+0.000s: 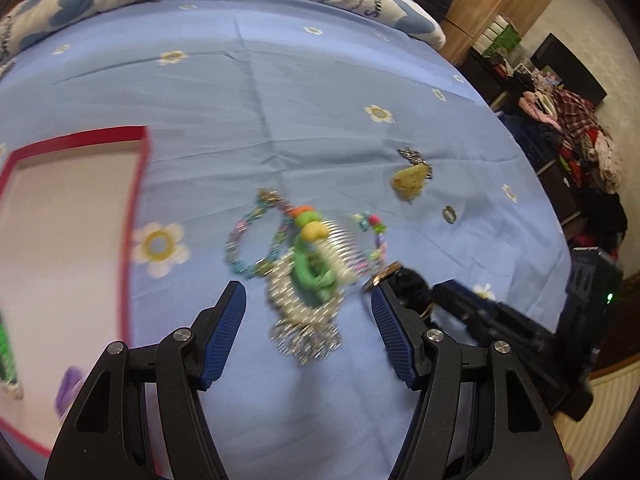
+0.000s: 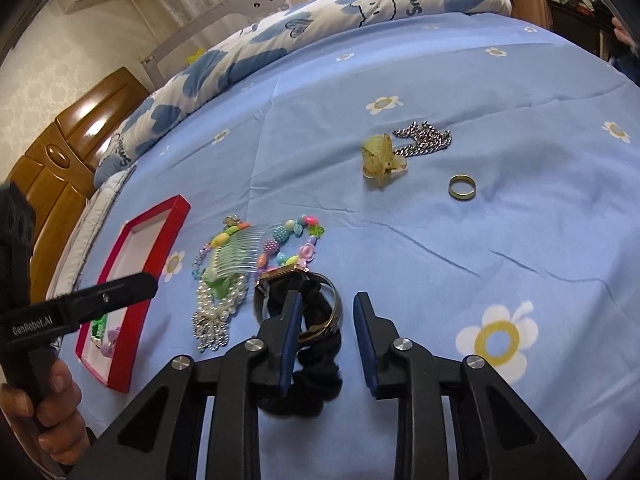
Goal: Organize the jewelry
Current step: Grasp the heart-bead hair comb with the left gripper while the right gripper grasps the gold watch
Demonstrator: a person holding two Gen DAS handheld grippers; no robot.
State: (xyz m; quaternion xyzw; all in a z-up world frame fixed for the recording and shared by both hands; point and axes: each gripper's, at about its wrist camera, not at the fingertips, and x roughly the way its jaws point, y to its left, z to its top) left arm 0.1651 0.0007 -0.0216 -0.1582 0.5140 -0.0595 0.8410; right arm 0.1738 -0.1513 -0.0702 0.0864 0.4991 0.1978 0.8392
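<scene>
- The left gripper (image 1: 308, 316) stands spread above the bed sheet (image 1: 320, 100), nothing between its jaws; the pearl piece (image 1: 304, 312) and green hair comb (image 1: 314, 264) lie on the sheet in the gap, both smeared by blur.
- The right gripper (image 2: 326, 344) has its jaws part-way in, with a gap showing; the black scrunchie (image 2: 316, 364) and the gold watch (image 2: 300, 300) sit by its left finger. Whether the pads touch either is hard to make out.
- In the left wrist view the scrunchie and watch are mostly hidden behind the gripper's right finger.
- The red tray (image 2: 132, 276) lies at the left of the frame; the other gripper crosses over it, covering part of its contents, and only bits of green and purple show.
- The beaded bracelets (image 2: 288, 244) overlap the comb in a heap.
- Further up the frame lie a yellow claw clip (image 2: 380, 158), touching a silver chain (image 2: 426, 140), and a ring (image 2: 462, 187) apart from them.
- A hand (image 2: 44, 412) at the lower left is cut off by the frame edge.
</scene>
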